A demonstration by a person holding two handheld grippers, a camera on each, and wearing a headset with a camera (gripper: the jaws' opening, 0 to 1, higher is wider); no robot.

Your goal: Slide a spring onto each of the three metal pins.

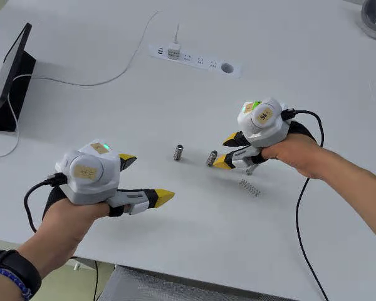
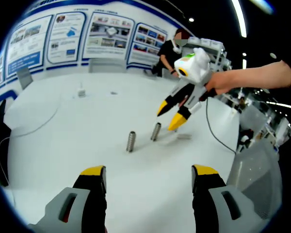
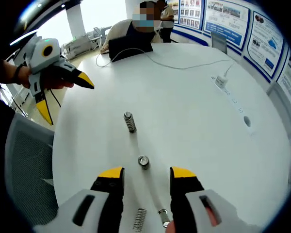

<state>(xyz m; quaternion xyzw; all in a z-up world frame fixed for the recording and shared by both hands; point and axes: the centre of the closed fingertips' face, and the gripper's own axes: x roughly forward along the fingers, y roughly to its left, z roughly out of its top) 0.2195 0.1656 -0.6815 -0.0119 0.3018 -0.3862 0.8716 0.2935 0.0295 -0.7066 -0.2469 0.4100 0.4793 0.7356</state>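
Note:
Two short metal pins stand upright on the white table, each with a spring on it: one to the left, the other just ahead of my right gripper's tips. My right gripper is open and holds nothing. A loose spring lies flat under that gripper, beside a small bare metal piece that looks like a third pin. My left gripper hovers open and empty, well short of the pins.
A white power strip with a plug and a cable lies at the back of the table. A dark screen stands at the far left. A mesh chair back is at the table's near edge. A person sits across the table.

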